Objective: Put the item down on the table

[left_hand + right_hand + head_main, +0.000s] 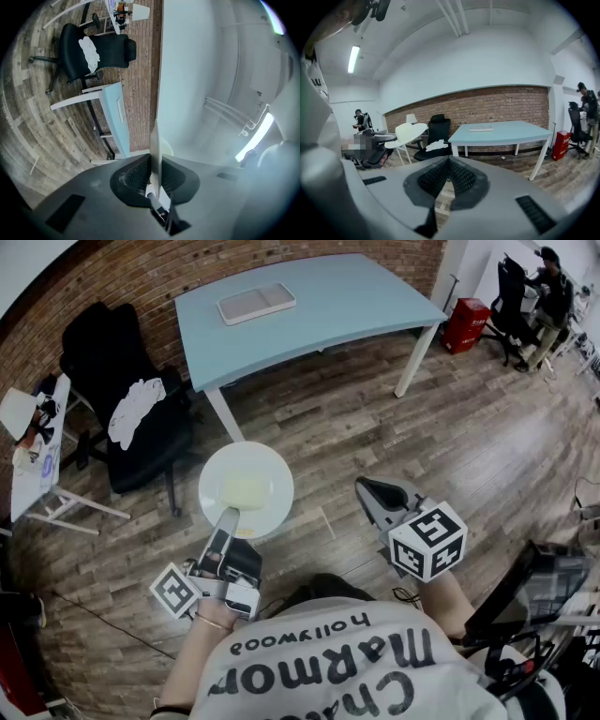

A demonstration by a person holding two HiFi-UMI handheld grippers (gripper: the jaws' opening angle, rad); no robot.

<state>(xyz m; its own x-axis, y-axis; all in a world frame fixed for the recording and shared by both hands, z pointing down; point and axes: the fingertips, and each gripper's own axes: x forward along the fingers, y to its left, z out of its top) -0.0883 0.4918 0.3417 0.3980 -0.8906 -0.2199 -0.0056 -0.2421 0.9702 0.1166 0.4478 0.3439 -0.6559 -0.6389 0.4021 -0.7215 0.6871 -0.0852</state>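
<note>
**A:** What's the room like?

**B:** There's a wood-plank floor (375, 409) and a brick wall (187, 268) behind a pale blue table (356, 296) with white legs. A flat tray (256, 303) lies on the table. A black chair (141, 451) with a white cloth (131, 409) on it stands to the table's left, and a red box (466, 322) sits by its right end.

**A:** And the plate?

**B:** In the head view the plate (277, 479) is over the floor, well short of the table. A pale yellowish lump (246, 491) that I can't identify lies on it. The left gripper (230, 518) has the plate by its near rim.

**A:** Does that gripper's own view agree?

**B:** Yes. There the plate shows edge-on, and the jaws are closed tight on the rim, one pad against each face. That view is rolled on its side and takes in the white upper wall, which the head view lacks.

**A:** And the right gripper (370, 488)?

**B:** Its jaws are together with nothing between them. Its view adds a ceiling strip light (353, 58) and a person (360, 121) standing far left. It also shows the plate from the side, held up off the floor.

**A:** Is there any writing?

**B:** The shirt (328, 671) has print that reads upside down in the head view: "Hollywood" and "Marmo", with the rest cut off.
</note>
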